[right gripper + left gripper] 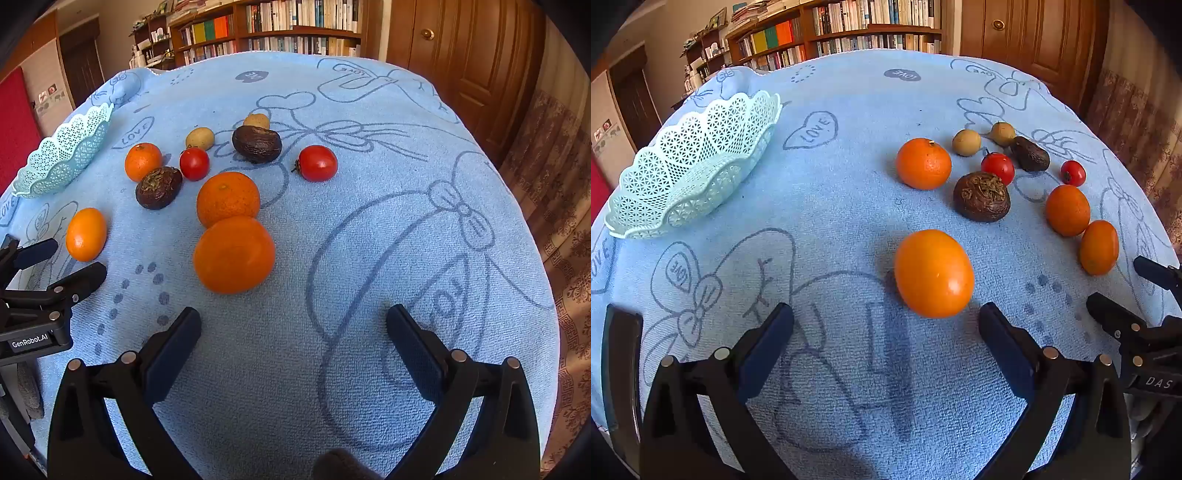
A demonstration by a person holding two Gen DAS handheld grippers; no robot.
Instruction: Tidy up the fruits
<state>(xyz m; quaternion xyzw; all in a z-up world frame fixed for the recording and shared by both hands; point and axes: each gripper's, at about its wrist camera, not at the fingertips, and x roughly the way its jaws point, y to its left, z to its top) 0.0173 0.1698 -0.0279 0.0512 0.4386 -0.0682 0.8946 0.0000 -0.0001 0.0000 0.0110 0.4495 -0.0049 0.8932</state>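
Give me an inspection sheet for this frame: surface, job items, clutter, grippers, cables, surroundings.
Surface: blue towel with printed hearts and bows covers the table.
Job's things: mint lattice basket, empty, at far left. Loose on the towel: four oranges, the nearest ahead of the left gripper; two red tomatoes; two dark brown fruits; two small tan fruits.
Clutter: nothing seen.
Grippers: left gripper and right gripper, jaws open, holding nothing.
Cables: nothing seen.
Surroundings: bookshelves and a wooden door behind.
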